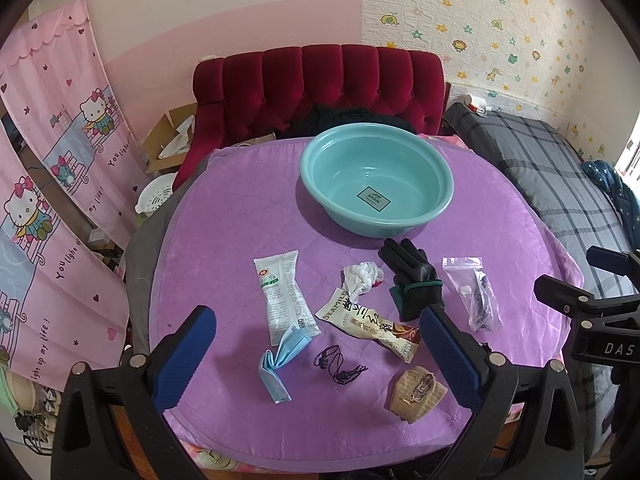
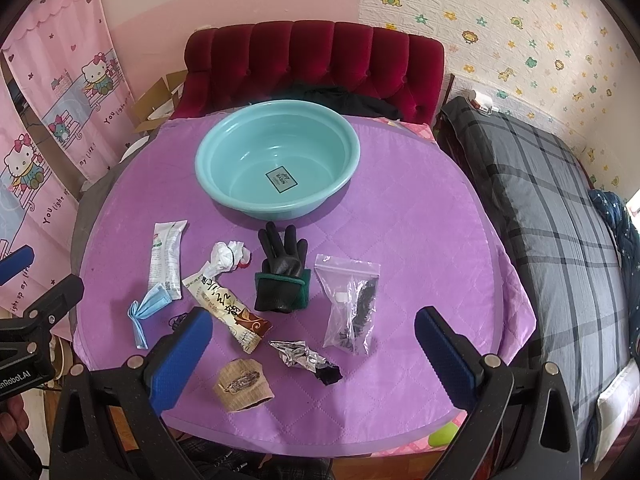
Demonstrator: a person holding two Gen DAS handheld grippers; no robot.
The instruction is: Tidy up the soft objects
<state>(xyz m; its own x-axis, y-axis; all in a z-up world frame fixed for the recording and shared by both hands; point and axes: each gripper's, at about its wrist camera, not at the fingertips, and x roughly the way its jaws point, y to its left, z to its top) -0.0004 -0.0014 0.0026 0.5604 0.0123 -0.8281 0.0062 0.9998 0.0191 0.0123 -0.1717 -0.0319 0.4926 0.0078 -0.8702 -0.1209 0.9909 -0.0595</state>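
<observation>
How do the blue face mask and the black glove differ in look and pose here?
The blue face mask is pale, thin and folded over on itself; the black glove is dark, thicker and lies flat with its fingers spread toward the basin. The mask lies on the left of the clutter, touching the white wipes pack; the glove lies nearer the middle, close to the basin. Both rest untouched on the purple cloth.

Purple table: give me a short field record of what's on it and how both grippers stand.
surface: purple quilted cover
container: teal basin, nothing inside but its label
soft items: black glove, blue face mask, crumpled white tissue
packets: white wet-wipe pack, snack wrapper, clear zip bag, crumpled foil
left gripper: open, holding nothing
right gripper: open, holding nothing
</observation>
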